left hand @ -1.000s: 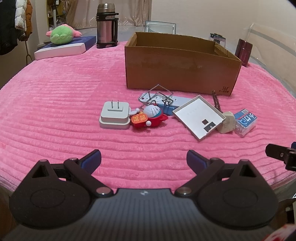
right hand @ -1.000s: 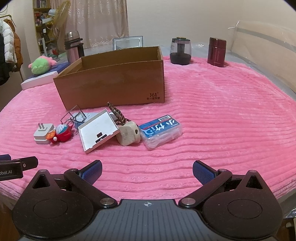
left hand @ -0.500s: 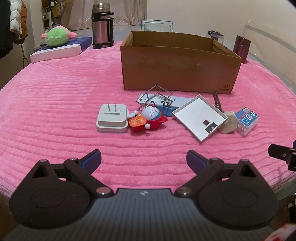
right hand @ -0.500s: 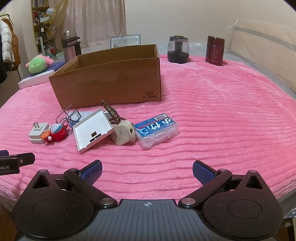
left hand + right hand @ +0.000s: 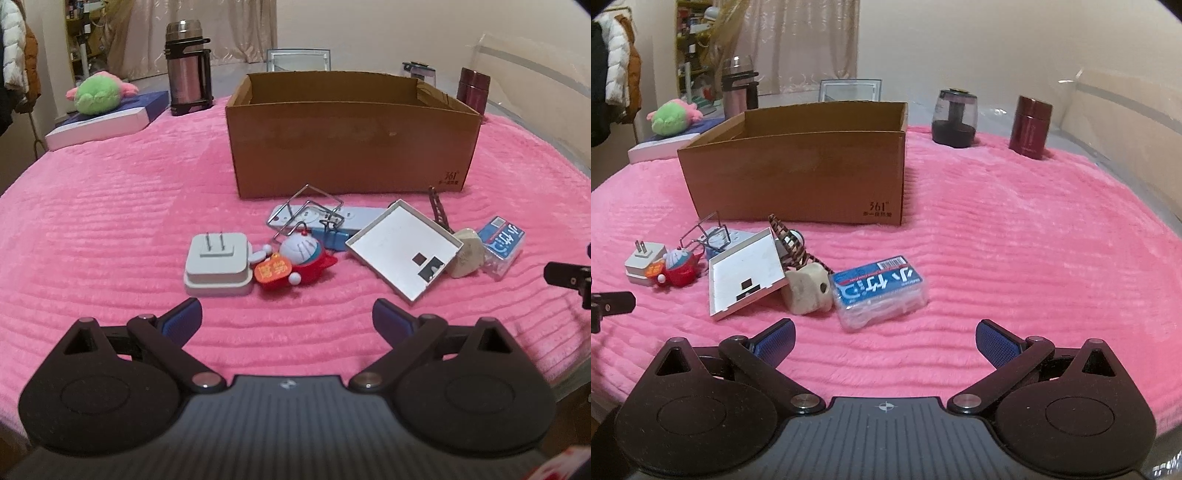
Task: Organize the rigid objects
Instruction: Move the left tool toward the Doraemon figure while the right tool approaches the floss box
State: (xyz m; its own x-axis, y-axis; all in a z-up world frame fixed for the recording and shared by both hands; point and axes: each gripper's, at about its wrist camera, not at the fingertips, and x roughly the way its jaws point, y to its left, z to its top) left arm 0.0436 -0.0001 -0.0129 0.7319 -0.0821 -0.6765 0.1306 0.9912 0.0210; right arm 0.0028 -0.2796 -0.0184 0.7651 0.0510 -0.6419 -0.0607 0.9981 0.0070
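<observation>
Here, my left gripper (image 5: 287, 314) and right gripper (image 5: 884, 338) hover with fingers apart, empty, near the clutter heaped before the open cardboard box (image 5: 351, 147), its likely destination.

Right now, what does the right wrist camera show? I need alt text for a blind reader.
An open, empty-handed claw hovers over a pink blanket, facing a row of small items: a blue packet, a beige block, a white tray, a red toy and a plug. Behind them stands an open cardboard box.
</observation>
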